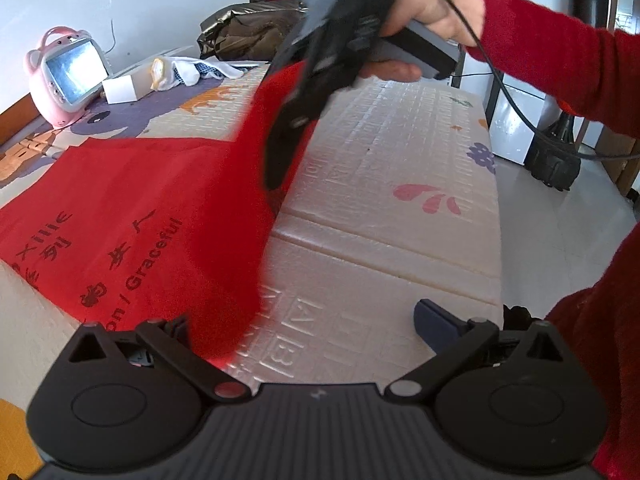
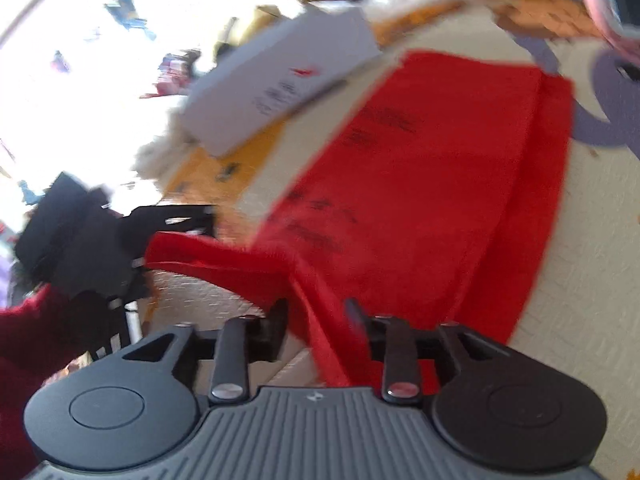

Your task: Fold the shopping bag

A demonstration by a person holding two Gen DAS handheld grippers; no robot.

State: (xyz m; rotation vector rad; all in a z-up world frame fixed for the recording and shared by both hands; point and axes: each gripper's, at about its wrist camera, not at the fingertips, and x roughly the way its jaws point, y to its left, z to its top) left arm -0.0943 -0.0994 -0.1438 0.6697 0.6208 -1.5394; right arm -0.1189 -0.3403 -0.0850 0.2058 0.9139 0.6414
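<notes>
Red fabric fills the left wrist view: the shopping bag (image 1: 132,216) lies on a cream foam play mat (image 1: 392,152) printed with letters and flowers, running from nine o'clock toward centre, its dark lettering facing up. One edge of the bag rises toward twelve o'clock, where the right gripper (image 1: 288,160) reaches down beside it, carried by a hand (image 1: 432,8) in a red sleeve (image 1: 560,52). The left gripper (image 1: 304,320) has its fingers spread wide at six o'clock; the left finger sits against the bag's near corner, the right finger (image 1: 436,324) over bare mat, nothing clamped. A pink bear-shaped screen toy (image 1: 64,76) and a white box (image 1: 124,88) stand at ten o'clock.

From the blurred right wrist view, the bag (image 2: 420,184) spreads from centre toward two o'clock. A raised red fold runs from nine o'clock down between the right gripper's (image 2: 320,320) fingers at six o'clock; the fingers stand partly apart, and whether they press the cloth cannot be told. The left gripper (image 2: 80,248) shows dark at nine o'clock, at the fold's end. A white box (image 2: 276,84) lies at eleven o'clock.
</notes>
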